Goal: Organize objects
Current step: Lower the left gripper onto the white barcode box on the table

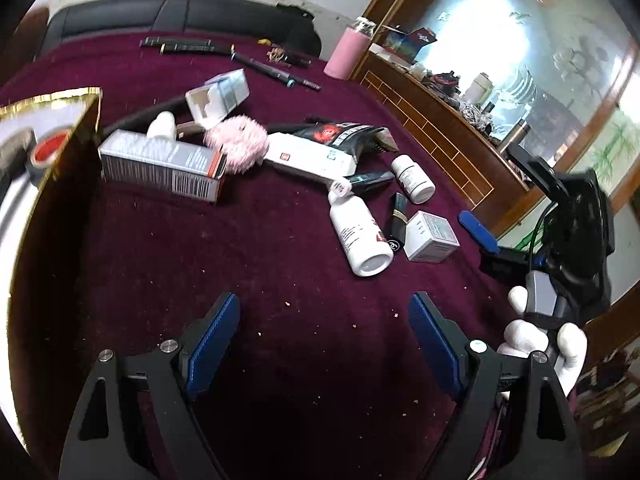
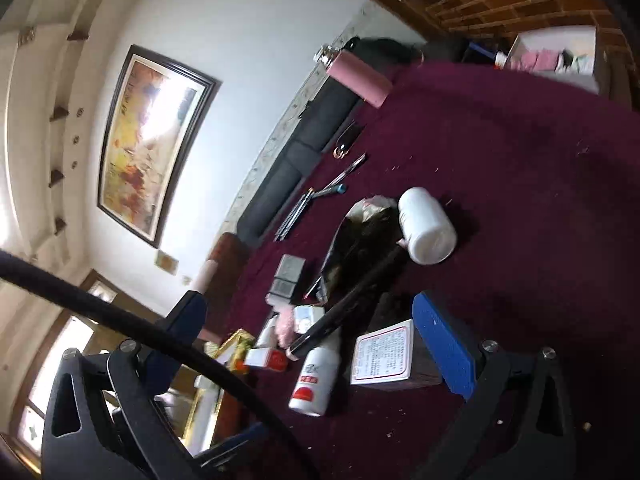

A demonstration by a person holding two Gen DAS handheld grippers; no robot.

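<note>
On the maroon cloth (image 1: 168,248), a gold-edged box (image 1: 60,120) sits at far left, holding a red-topped tin (image 1: 50,151). Next right lies a grey carton (image 1: 160,166), then a pink puff (image 1: 238,142) just beside it, then a black pouch (image 1: 340,134). Further right lie a white bottle (image 1: 360,236), a lipstick (image 1: 397,220) and a small box (image 1: 430,236), close together. The left gripper (image 1: 324,344) hangs spread and empty above bare cloth. The right gripper (image 2: 310,320), in a gloved hand (image 1: 544,340), is spread too, gripping nothing.
</note>
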